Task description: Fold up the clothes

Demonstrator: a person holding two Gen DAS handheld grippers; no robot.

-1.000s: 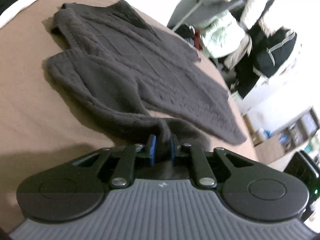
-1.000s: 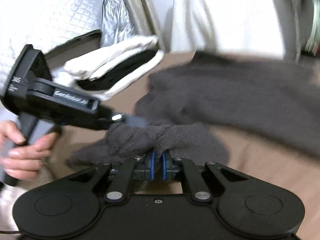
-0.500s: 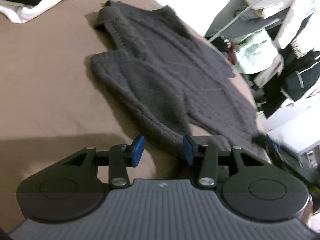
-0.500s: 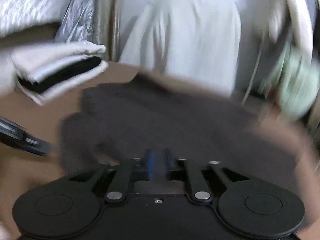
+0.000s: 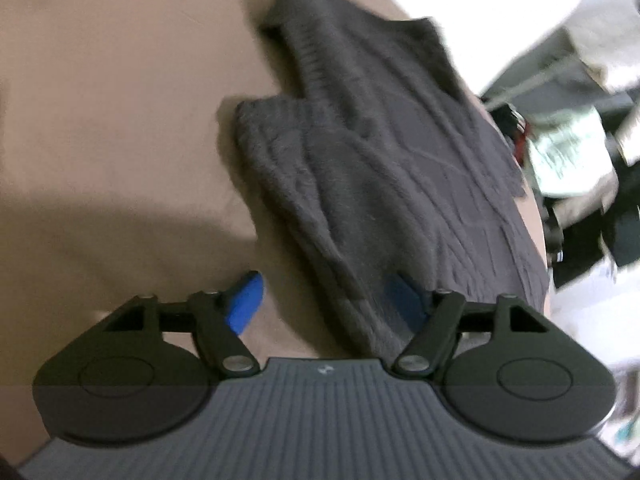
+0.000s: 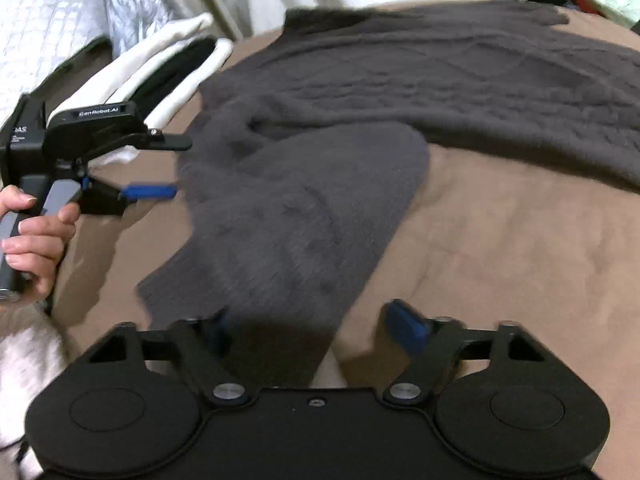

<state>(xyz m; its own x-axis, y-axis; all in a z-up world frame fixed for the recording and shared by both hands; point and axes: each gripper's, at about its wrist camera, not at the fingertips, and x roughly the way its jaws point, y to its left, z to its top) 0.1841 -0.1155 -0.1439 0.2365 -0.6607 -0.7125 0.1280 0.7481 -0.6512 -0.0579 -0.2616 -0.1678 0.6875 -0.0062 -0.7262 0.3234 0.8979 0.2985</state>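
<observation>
From the left wrist view, the left tongs (image 5: 324,302) stand spread wide and released, their blue pads apart, one pad (image 5: 245,300) over bare brown bed cover (image 5: 100,120) and the other over knit. Between them lies the near end of the dark grey sweater (image 5: 400,168), which rests flat on the cover with its long axis running from the tongs away toward the upper part of the frame, leaning slightly right. A sleeve (image 5: 288,184) is folded along the sweater's left side, its cuff end pointing away. Cluttered clothes and shelving (image 5: 576,152) sit blurred past the bed's right edge. From the right wrist view, the right tongs (image 6: 316,326) are likewise released, pads wide apart, with a folded sleeve (image 6: 304,216) of the sweater (image 6: 440,80) reaching down between them; the sleeve's long axis runs from the lower left up to the right, where it meets the body. The body stretches across the frame from left to right on the bed cover (image 6: 500,240). At the left, the left tongs (image 6: 168,168) are seen from the side, gaping, just beside the sweater's edge, held by a hand (image 6: 32,236). A folded white and black pile (image 6: 168,64) lies behind them.
</observation>
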